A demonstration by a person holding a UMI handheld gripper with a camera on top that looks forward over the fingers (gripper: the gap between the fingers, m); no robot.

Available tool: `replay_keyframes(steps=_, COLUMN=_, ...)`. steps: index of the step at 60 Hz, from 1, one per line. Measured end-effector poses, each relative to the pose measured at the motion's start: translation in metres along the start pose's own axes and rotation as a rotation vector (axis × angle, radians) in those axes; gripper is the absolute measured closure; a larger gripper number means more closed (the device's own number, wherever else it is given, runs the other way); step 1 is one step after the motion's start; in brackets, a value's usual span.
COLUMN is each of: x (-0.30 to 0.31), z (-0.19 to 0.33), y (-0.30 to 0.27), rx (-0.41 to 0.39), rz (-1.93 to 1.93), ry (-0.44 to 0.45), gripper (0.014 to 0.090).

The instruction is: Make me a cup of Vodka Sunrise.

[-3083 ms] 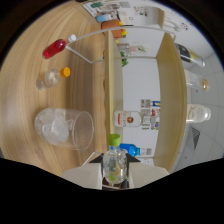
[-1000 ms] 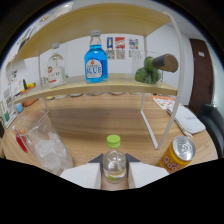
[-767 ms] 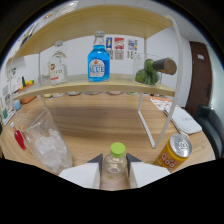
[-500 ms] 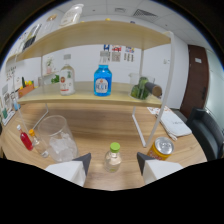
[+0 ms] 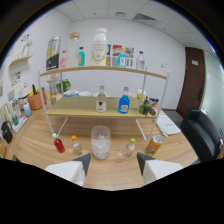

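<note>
A clear glass with ice cubes stands on the wooden table, beyond my fingers. To its right stands a small clear bottle with a green cap, on its own, and further right an orange can. Left of the glass are a small red bottle and a small orange-capped bottle. A clear bottle with a red label and a blue bottle stand on the lower shelf behind. My gripper is open, drawn back from all of them, with nothing between its fingers.
A two-level white-framed shelf rack spans the table's back, with tall bottles on its top board and green items at the lower right. Jars and an orange pot line the left side. A dark chair stands at the right.
My fingers have opened and let go of the green-capped bottle, which now stands beside the glass. The gripper has pulled back and risen, so the whole rack is in view.
</note>
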State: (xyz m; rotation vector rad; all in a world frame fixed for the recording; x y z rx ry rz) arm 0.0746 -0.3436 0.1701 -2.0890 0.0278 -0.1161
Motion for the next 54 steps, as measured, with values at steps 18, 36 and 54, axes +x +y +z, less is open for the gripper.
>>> replay_keyframes(steps=18, x=-0.025, z=-0.008, y=0.024, rx=-0.069, rz=-0.014, ry=-0.013, gripper=0.0186)
replay_keyframes(steps=36, x=-0.015, z=-0.006, y=0.028, rx=-0.089, rz=-0.018, ry=-0.040, gripper=0.0181)
replay_keyframes(steps=54, x=-0.018, z=-0.008, y=0.030, rx=-0.097, rz=-0.033, ry=-0.056, gripper=0.0185)
